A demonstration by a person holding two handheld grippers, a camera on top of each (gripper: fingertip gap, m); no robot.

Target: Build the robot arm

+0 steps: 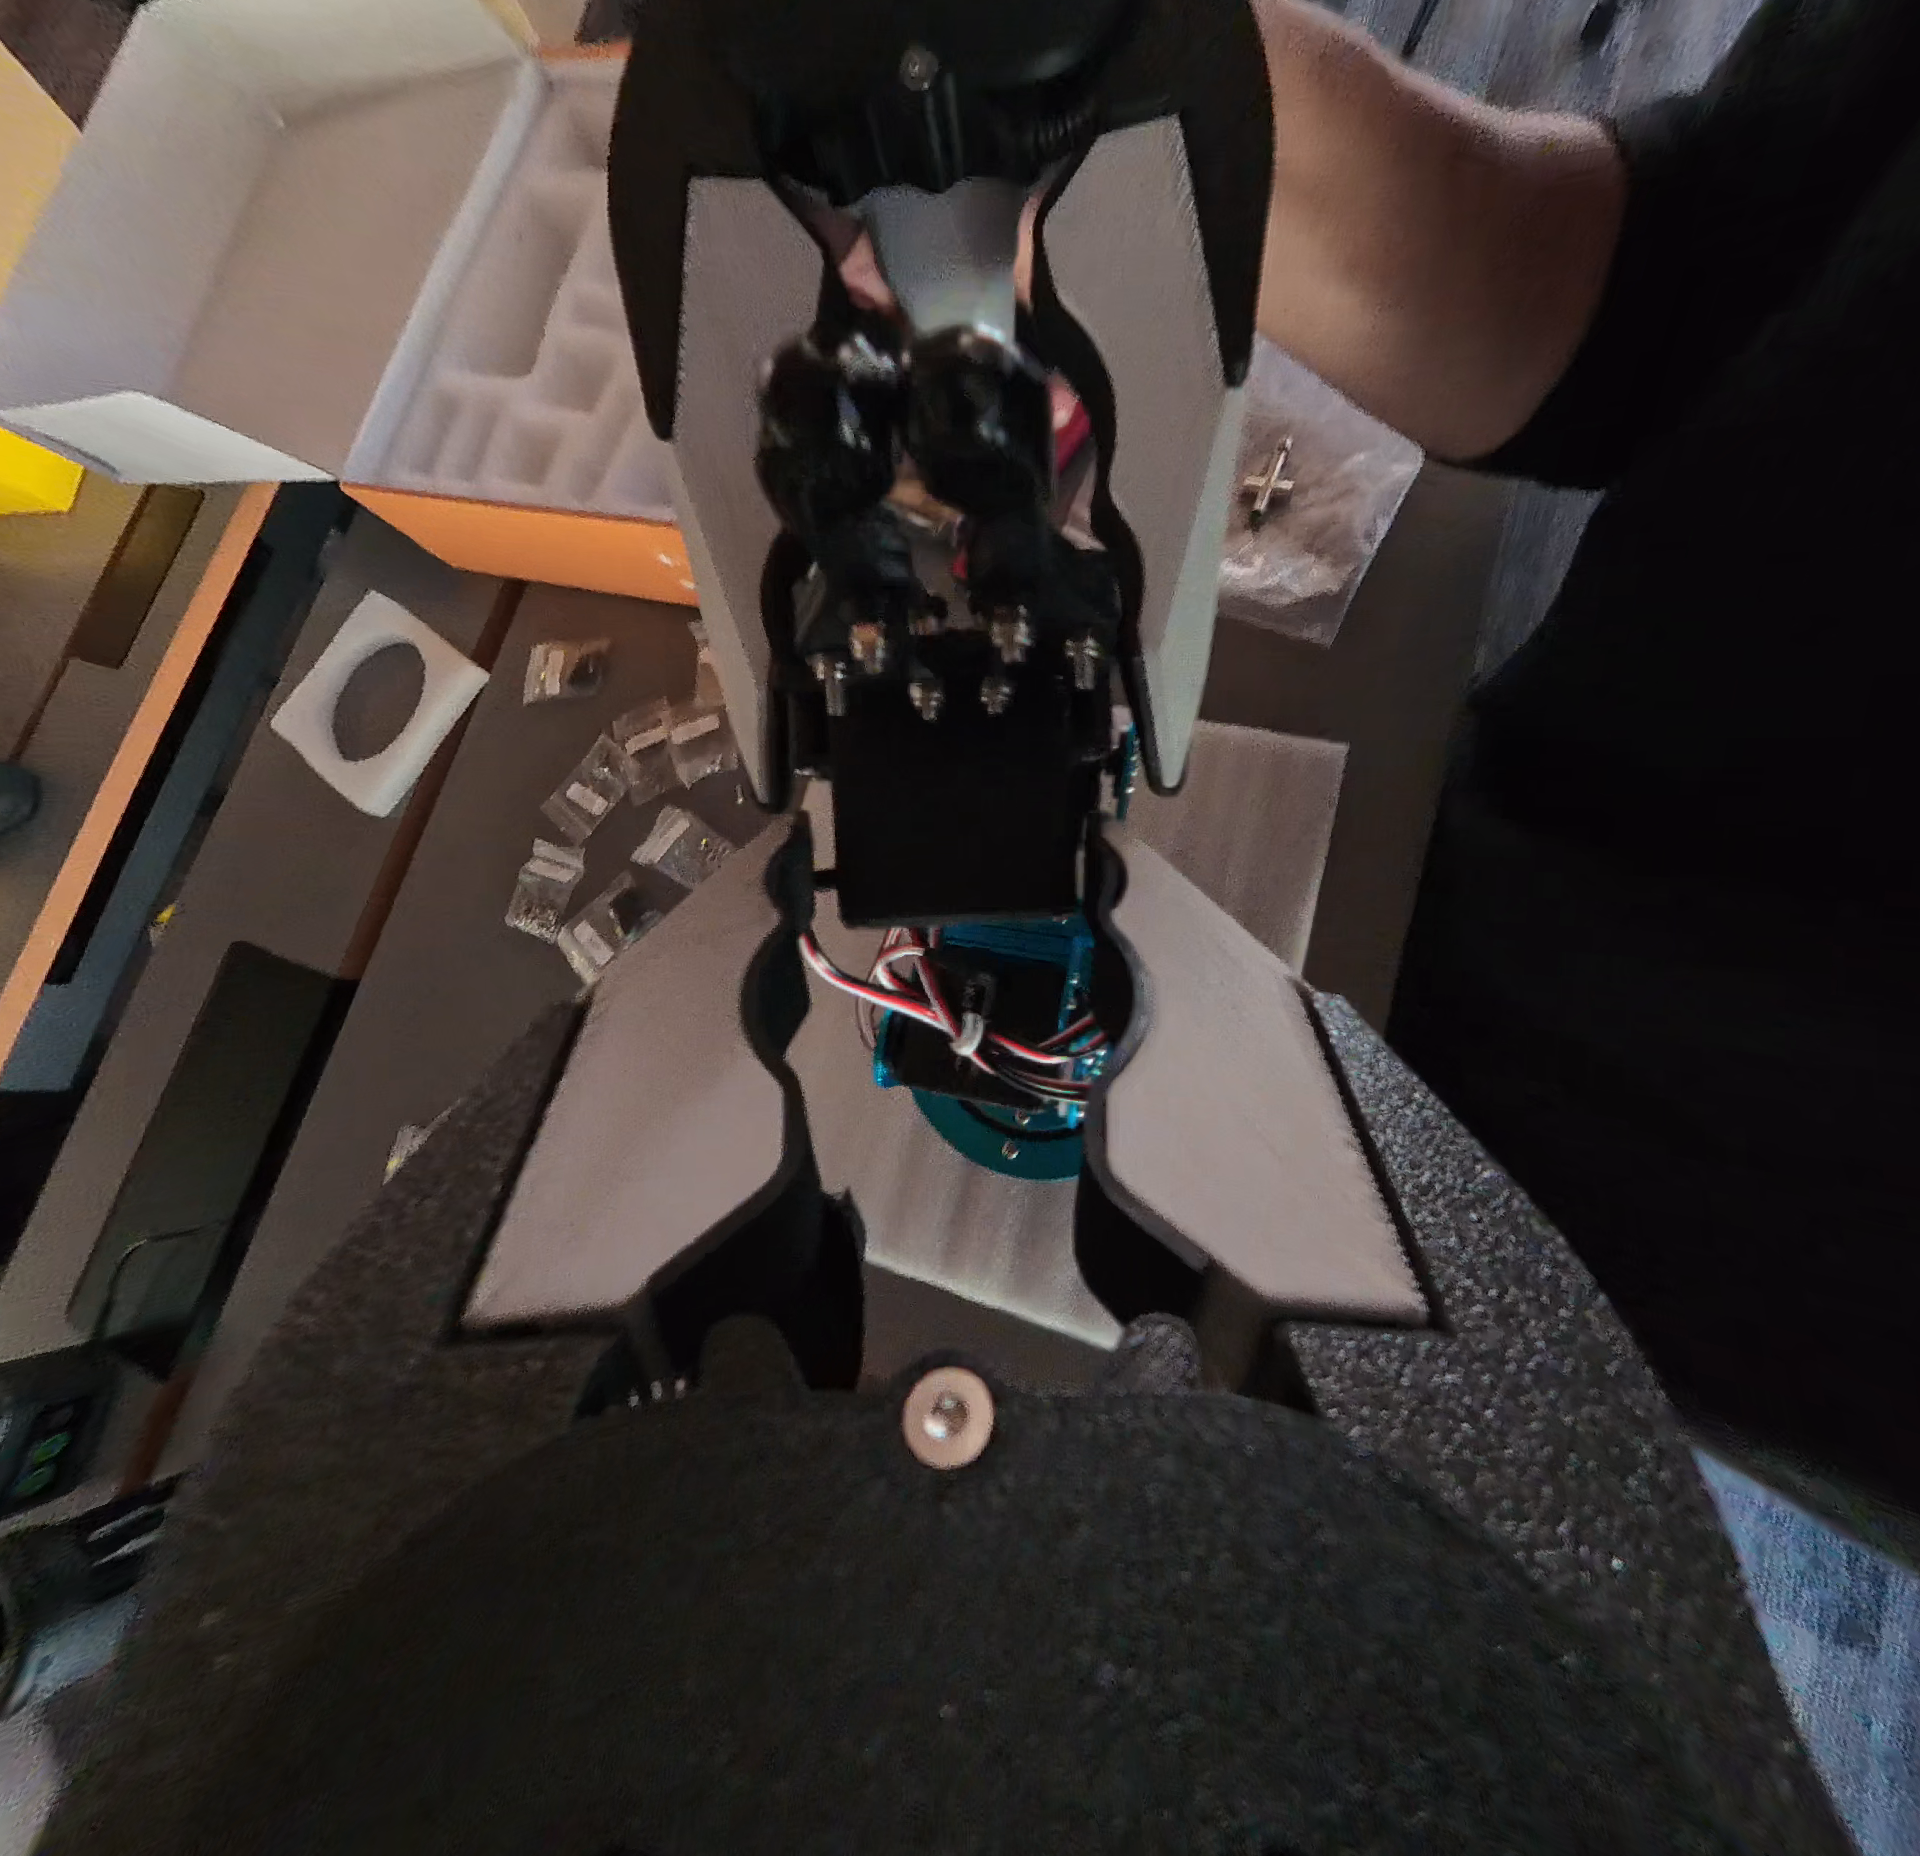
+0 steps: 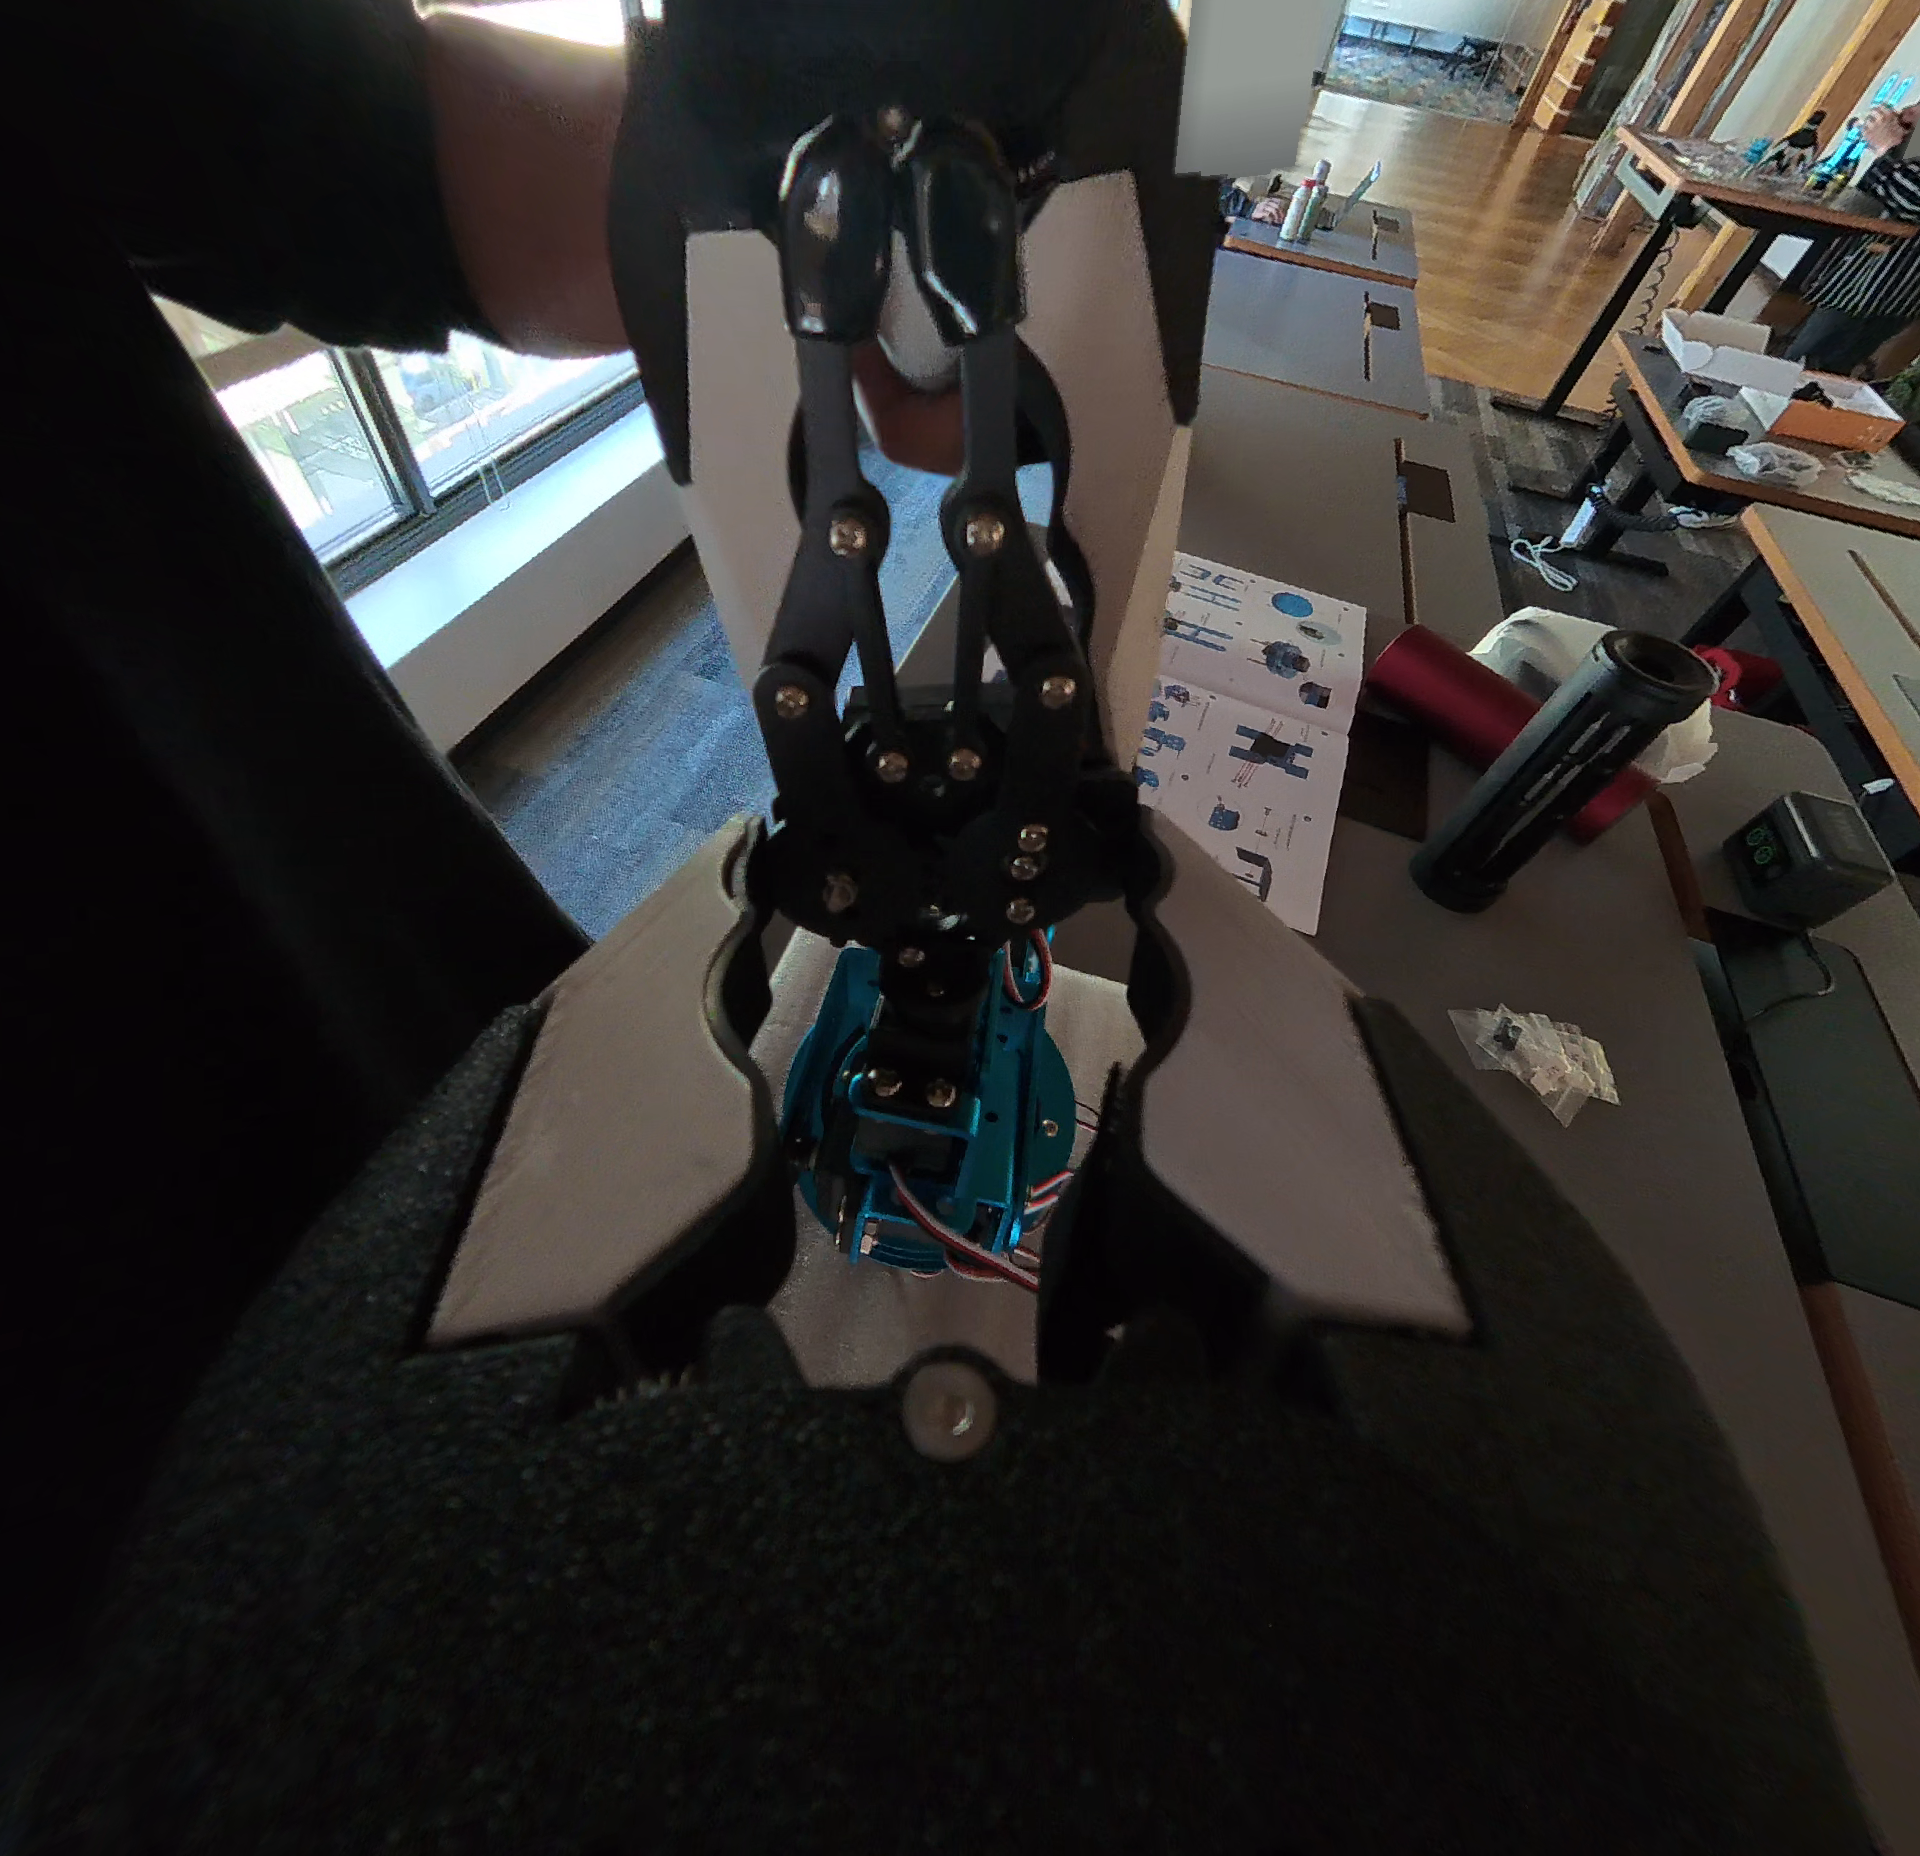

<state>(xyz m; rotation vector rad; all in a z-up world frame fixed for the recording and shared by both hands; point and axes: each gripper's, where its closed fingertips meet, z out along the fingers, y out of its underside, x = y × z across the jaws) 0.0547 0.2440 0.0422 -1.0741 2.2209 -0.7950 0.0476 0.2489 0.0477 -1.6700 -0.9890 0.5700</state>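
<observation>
A small robot arm kit stands on a pale pad on the table, with a blue metal base (image 1: 997,1110) and a black claw (image 2: 904,456) pointing up. Its base also shows in the right wrist view (image 2: 935,1131). My left gripper (image 1: 951,871) and my right gripper (image 2: 945,850) face each other from opposite sides. The left one is closed on the black servo block (image 1: 956,819) under the claw. The right one is closed on the claw's black base plate (image 2: 935,871). The right gripper's grey fingers (image 1: 727,559) reach in from the top of the left wrist view.
An open orange box with white foam (image 1: 499,352), a foam square (image 1: 379,700) and small parts bags (image 1: 623,819) lie to one side. A booklet (image 2: 1247,726), a dark bottle (image 2: 1558,757), a red cylinder (image 2: 1455,694) and a small display device (image 2: 1797,850) lie on the other. Only a small space, under 4 cm, lies between the two pairs of fingers.
</observation>
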